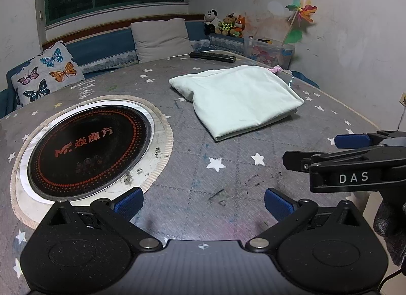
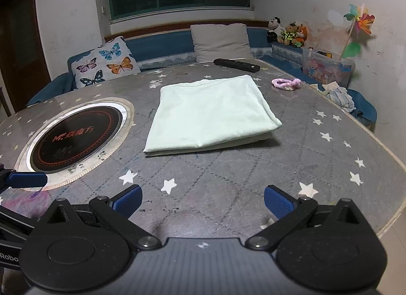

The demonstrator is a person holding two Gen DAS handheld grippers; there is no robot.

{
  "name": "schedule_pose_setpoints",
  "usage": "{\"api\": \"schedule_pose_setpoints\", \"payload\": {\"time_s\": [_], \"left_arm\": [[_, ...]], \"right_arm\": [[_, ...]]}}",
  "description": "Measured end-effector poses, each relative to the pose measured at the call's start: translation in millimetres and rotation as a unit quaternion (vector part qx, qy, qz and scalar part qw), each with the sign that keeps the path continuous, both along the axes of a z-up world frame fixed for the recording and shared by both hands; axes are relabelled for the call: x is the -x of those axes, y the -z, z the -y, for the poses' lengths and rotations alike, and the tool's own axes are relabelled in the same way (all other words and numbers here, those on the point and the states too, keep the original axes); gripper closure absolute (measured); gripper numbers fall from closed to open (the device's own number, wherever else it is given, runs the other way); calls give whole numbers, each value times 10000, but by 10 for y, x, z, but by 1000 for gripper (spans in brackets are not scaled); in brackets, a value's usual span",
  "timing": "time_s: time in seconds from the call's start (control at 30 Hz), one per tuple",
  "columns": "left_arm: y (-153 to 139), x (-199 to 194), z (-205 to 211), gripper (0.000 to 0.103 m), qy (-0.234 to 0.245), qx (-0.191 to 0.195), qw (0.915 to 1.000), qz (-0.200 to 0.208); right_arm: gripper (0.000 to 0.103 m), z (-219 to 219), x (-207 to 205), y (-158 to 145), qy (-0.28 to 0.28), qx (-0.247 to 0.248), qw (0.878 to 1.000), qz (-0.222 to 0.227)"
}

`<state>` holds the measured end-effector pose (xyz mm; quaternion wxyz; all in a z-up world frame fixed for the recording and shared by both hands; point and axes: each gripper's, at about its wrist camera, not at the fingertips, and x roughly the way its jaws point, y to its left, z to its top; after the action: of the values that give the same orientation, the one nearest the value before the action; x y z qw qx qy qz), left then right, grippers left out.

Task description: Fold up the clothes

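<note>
1. The left gripper (image 1: 203, 201) is hovering low over the desk (image 1: 228, 173), its blue-padded fingers (image 1: 129, 202) spread wide apart and holding nothing.
2. The right gripper (image 2: 203, 201) is hanging at a like height above the desk, its fingers (image 2: 128, 199) also spread wide and gripping nothing.
3. In the left wrist view the right gripper is showing at the right edge, just beside the left one, with a gloved hand (image 1: 392, 229) holding it from below.
4. In the right wrist view one blue finger of the left gripper is poking in at the left edge, over the rim of the round cooktop (image 2: 76, 137).
5. The pale green folded cloth (image 2: 210, 114) is lying flat on the desk well ahead of the right fingers, centred between them and touching neither.
6. From the left fingers the cloth is sitting ahead and toward the right finger's side, well apart from both pads.
7. The cooktop is lying ahead of the left finger of the left gripper, beside the cloth.
8. A black remote (image 2: 236, 64) and a pink hair tie (image 2: 286, 83) are resting beyond the cloth, farther from the fingers.
</note>
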<state>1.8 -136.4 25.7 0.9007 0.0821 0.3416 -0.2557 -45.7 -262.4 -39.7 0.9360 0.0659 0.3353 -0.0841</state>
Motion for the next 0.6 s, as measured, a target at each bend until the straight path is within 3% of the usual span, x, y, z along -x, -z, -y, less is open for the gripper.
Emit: {"api": "schedule_pose_setpoints", "payload": {"time_s": [0.6], "left_arm": [[-3,34,37,0,59,6,10000,3]], "right_arm": [[0,-26,17,-5,-34,-3,10000,13]]}}
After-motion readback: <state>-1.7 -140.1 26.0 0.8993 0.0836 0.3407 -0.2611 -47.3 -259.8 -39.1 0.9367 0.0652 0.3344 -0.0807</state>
